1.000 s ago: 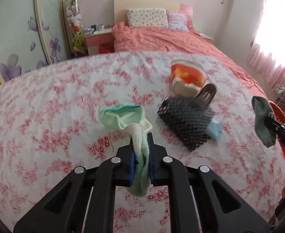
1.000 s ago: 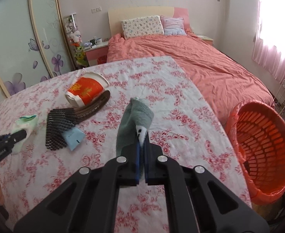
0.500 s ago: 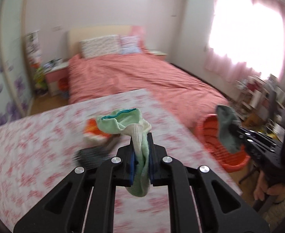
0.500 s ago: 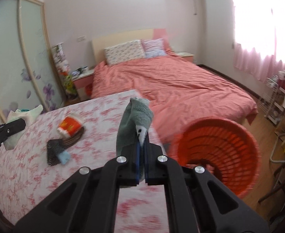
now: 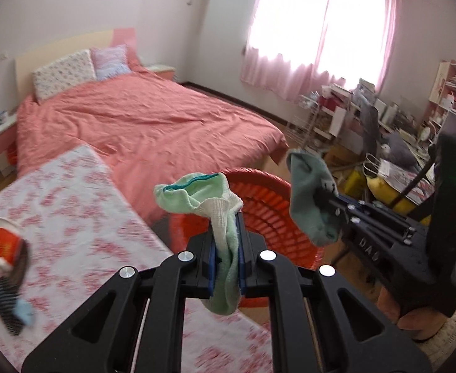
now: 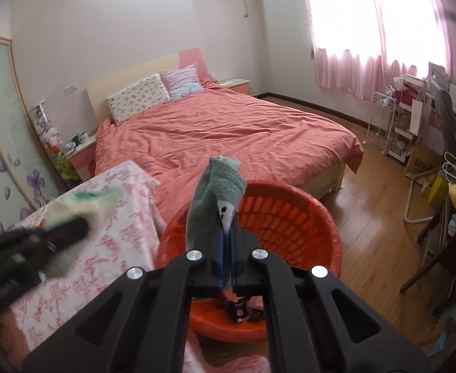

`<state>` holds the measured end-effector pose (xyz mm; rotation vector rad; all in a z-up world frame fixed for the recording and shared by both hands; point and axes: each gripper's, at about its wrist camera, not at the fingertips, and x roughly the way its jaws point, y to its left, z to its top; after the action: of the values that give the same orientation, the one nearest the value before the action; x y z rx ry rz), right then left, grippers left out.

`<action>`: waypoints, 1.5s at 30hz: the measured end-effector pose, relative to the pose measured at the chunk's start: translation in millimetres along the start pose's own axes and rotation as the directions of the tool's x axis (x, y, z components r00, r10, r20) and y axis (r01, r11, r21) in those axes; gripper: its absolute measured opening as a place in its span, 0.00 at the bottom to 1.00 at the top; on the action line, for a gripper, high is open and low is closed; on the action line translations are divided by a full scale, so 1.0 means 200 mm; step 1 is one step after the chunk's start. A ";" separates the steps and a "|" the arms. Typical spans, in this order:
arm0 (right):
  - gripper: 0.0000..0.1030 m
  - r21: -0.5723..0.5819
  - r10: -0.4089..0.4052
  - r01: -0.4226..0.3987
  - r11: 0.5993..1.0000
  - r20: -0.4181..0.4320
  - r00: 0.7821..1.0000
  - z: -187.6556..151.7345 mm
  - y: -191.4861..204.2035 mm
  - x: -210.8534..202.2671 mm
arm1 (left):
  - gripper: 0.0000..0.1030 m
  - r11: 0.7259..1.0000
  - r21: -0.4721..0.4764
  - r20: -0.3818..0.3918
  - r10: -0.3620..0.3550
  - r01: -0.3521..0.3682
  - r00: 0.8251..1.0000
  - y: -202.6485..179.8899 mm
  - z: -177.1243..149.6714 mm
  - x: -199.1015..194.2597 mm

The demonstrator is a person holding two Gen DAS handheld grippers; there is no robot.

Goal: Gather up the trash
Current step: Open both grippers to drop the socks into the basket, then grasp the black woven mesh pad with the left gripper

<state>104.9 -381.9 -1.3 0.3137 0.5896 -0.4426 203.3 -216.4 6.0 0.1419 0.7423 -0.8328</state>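
Note:
My left gripper (image 5: pixel 226 227) is shut on a light green sock (image 5: pixel 196 195), held over the near edge of the floral table with the orange laundry basket (image 5: pixel 268 205) right behind it. My right gripper (image 6: pixel 227 239) is shut on a grey-green sock (image 6: pixel 217 186) and holds it above the orange basket (image 6: pixel 305 217), which has some wrappers at its bottom. The right gripper also shows in the left wrist view (image 5: pixel 324 199), with the grey sock (image 5: pixel 308 199) over the basket rim. The left gripper shows blurred in the right wrist view (image 6: pixel 72 227).
On the floral tablecloth (image 5: pixel 72 205) lie a red paper cup (image 5: pixel 1 245), a dark mesh item (image 5: pixel 7 307) and a blue scrap. A pink bed (image 6: pixel 228 133) stands behind. Cluttered shelves and a chair (image 6: pixel 445 186) stand right on the wooden floor.
Both grippers swung right from over the table to the orange basket, carrying their socks. The table items have slid to the left edge of view.

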 end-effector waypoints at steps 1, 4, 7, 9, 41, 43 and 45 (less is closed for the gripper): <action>0.04 0.014 -0.001 0.001 1.000 -0.002 1.000 0.01 -0.04 0.03 | 0.11 1.000 0.000 -0.012 -0.004 0.004 1.000 -0.01 0.00 0.04; 0.06 0.036 0.001 0.000 0.999 -0.010 1.000 0.03 -0.11 0.11 | 0.11 1.000 -0.008 -0.057 -0.019 0.019 0.998 -0.02 0.00 0.16; 0.12 0.046 -0.007 0.008 0.999 -0.034 0.999 0.02 -0.17 0.22 | 0.21 1.000 -0.016 -0.099 0.000 -0.002 0.995 -0.03 0.00 0.25; 0.21 0.061 -0.004 0.007 0.998 -0.061 0.998 0.01 -0.19 0.29 | 0.34 1.000 -0.018 -0.122 0.020 -0.022 0.992 -0.02 -0.01 0.28; 0.62 -0.275 0.130 -0.158 0.948 -0.118 0.985 -0.41 0.85 0.23 | 0.69 0.729 -0.334 -0.191 0.568 -0.597 0.801 1.15 -0.67 -0.56; 0.61 -0.309 0.145 -0.179 0.934 -0.129 0.981 -0.47 0.97 0.24 | 0.68 0.726 -0.382 -0.206 0.537 -0.572 0.818 1.23 -0.70 -0.57; 0.61 -0.328 0.157 -0.195 0.924 -0.139 0.978 -0.51 1.06 0.25 | 0.67 0.731 -0.419 -0.204 0.502 -0.538 0.841 1.27 -0.71 -0.55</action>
<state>197.5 -174.5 -79.1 0.0580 0.7274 -0.1441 260.1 80.3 -68.9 -0.0508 0.8989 -0.0920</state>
